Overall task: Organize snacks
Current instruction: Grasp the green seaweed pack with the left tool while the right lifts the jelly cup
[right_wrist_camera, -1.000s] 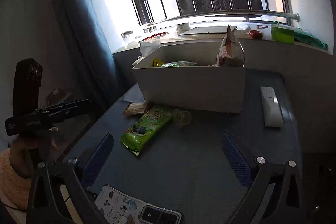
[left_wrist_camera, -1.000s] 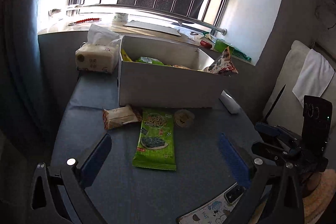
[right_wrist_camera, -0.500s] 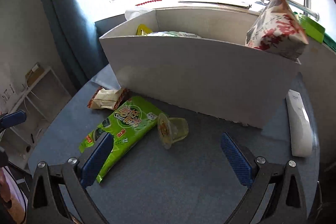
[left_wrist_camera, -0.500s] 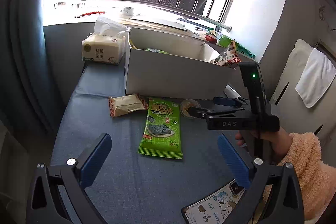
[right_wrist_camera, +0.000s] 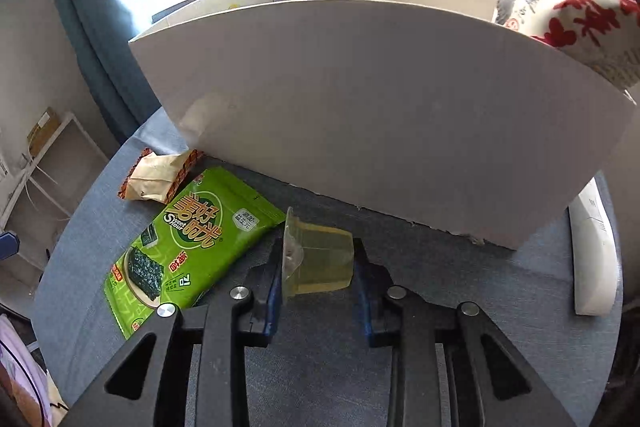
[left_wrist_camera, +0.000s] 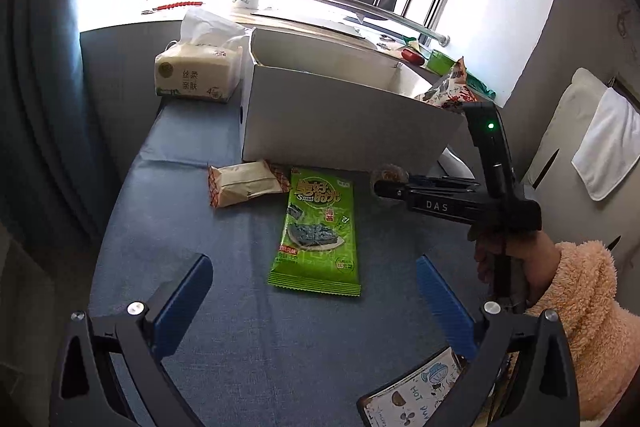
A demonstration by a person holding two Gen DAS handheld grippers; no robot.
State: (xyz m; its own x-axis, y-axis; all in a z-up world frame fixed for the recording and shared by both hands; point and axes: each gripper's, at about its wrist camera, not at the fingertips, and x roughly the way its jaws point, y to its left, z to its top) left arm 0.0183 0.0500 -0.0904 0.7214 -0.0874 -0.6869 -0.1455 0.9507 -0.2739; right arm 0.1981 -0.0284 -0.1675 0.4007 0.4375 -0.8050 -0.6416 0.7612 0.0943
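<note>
Some snacks already sit in the box (right_wrist_camera: 360, 99). The right tongs (right_wrist_camera: 318, 267) pinch the jelly cup (right_wrist_camera: 320, 259) on the surface, at 6 o'clock from the box. The seaweed pack (left_wrist_camera: 318, 231) and wafer (left_wrist_camera: 246, 183) remain outside; the left tongs (left_wrist_camera: 312, 299) hover spread.

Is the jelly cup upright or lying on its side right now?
On its side. The jelly cup lies on the table with its foil lid facing left, pinched between the right tongs.

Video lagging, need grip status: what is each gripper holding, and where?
Right gripper clamps the jelly cup lying sideways, by lid and base. Left gripper holds nothing.
</note>
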